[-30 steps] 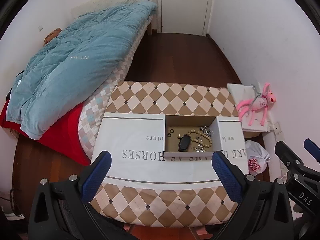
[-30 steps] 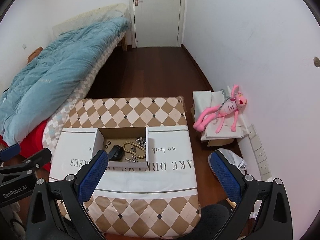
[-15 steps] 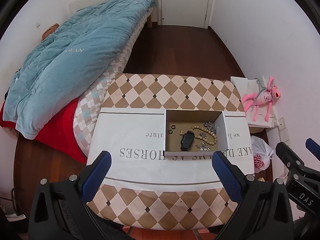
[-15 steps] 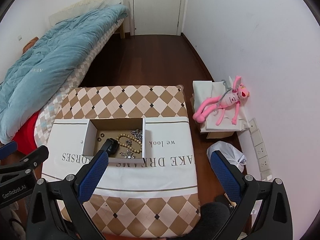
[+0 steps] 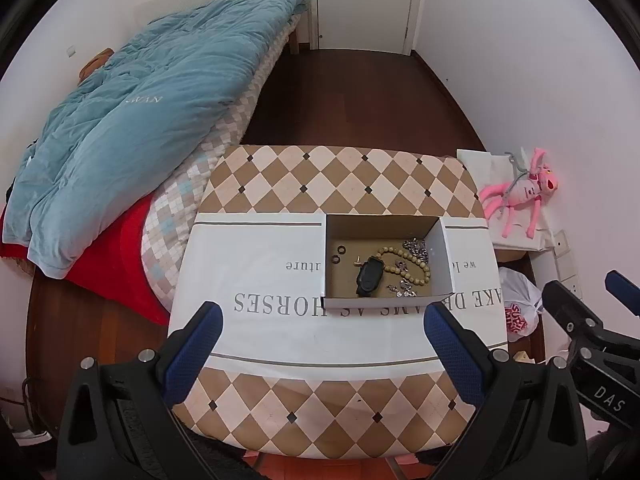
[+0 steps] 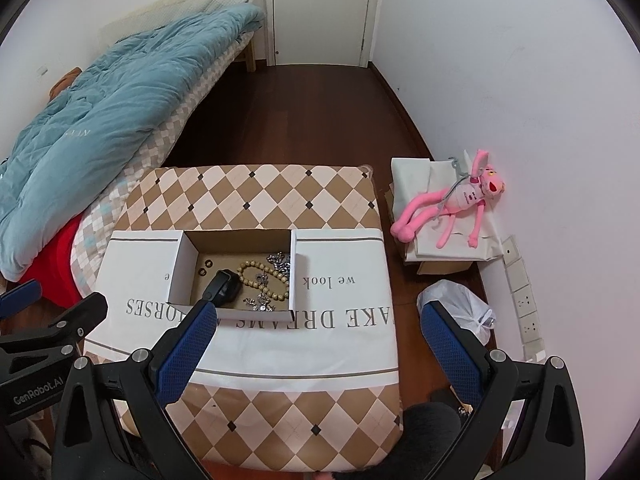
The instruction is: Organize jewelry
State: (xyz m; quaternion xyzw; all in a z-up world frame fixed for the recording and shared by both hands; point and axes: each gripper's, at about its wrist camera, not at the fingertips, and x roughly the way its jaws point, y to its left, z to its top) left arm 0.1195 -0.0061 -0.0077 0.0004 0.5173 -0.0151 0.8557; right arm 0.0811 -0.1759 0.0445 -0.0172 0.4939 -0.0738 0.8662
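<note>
Two grippers hang above the scene, both empty. Order below runs from largest item to smallest.

Bed (image 5: 132, 132) along the left wall, blue quilt heaped on it, red cover showing at the near end.

Table (image 5: 340, 176) with a brown-and-cream diamond top, standing just beside the bed. White cloth (image 5: 256, 276) with grey lettering lies across the middle of the top.

Pink plush toy (image 6: 452, 200) on a pale bundle against the right wall, well apart from the table. White plastic bag (image 6: 460, 308) on the floor near the table's right edge.

Left gripper (image 5: 322, 318): jaws spread wide, nothing between the blue pads, held above the near half of the cloth. Right gripper (image 6: 318, 318): jaws likewise spread wide, nothing held; its left pad overlaps the near edge of the box in the right wrist view.

Cardboard box (image 5: 330, 258), open-topped, sits on the cloth, right of centre. All the jewelry is inside it.

Contents of the box:
- bead bracelet (image 5: 420, 266), tan beads in a loop, right half of the floor.
- black oblong item (image 5: 369, 276), mid floor, touching the loop's left side; kind cannot be told.
- silver chain pieces (image 5: 416, 246), far right corner, against the wall.
- small silver charms (image 5: 400, 290) near the front wall.
- two dark rings (image 5: 338, 254) left of centre, close together.
</note>
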